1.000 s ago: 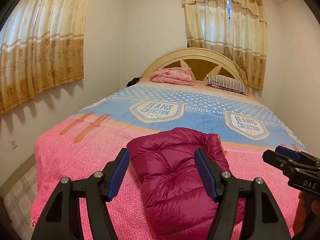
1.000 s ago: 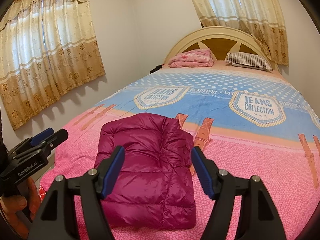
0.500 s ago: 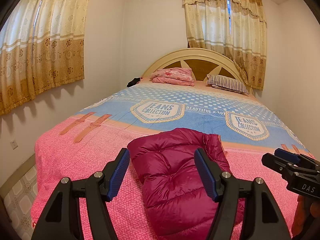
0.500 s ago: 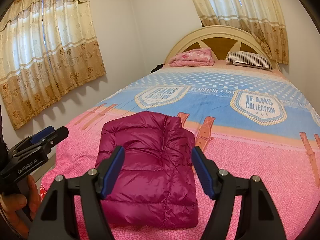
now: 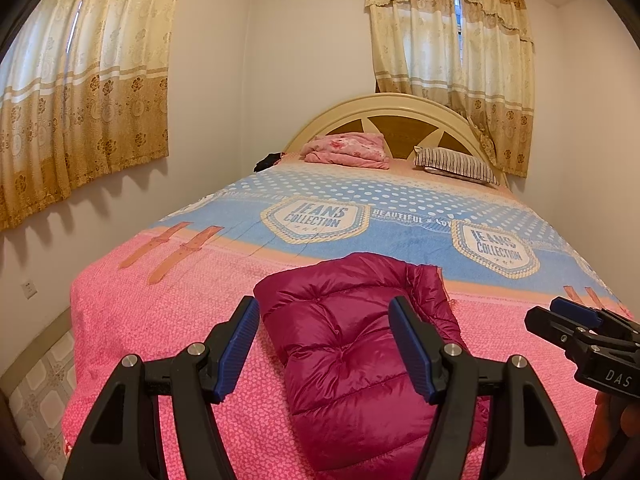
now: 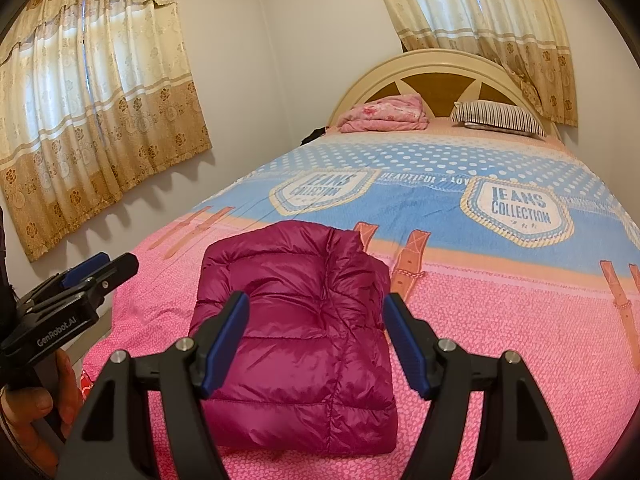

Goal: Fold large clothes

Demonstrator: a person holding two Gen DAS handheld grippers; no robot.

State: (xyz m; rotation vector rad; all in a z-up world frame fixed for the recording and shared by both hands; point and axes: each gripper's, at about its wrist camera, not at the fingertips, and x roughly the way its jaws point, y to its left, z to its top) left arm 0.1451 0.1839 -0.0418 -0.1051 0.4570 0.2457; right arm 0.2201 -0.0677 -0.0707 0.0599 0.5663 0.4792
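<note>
Jaws spread wide on both tools: the left gripper (image 5: 324,344) and the right gripper (image 6: 316,342) each hold nothing, their blue pads hanging apart above the near end of the bed with the folded magenta puffer jacket (image 6: 296,340) seen between them. That jacket lies as a compact bundle on the pink part of the bedspread (image 6: 500,320), close to the foot of the bed and nearer its left side. From the left wrist view the right tool's side appears at the right edge, carrying the letters "DAS"; from the right wrist view the left tool shows at the left edge, marked "GenRobot.AI", with the person's left hand (image 6: 28,408) wrapped around its handle. Only the left wrist view takes in a wall socket (image 5: 29,289) and the tiled floor (image 5: 36,400) beside the bed. Printed badges on the blue band of the bedspread read "JEANS COLLECTION", with "BEAUTIFUL" between them. Farther off, a folded pink blanket (image 5: 348,150) and a striped pillow (image 5: 456,164) sit against the arched headboard (image 5: 384,102), with patterned curtains (image 5: 80,92) on both windows.
</note>
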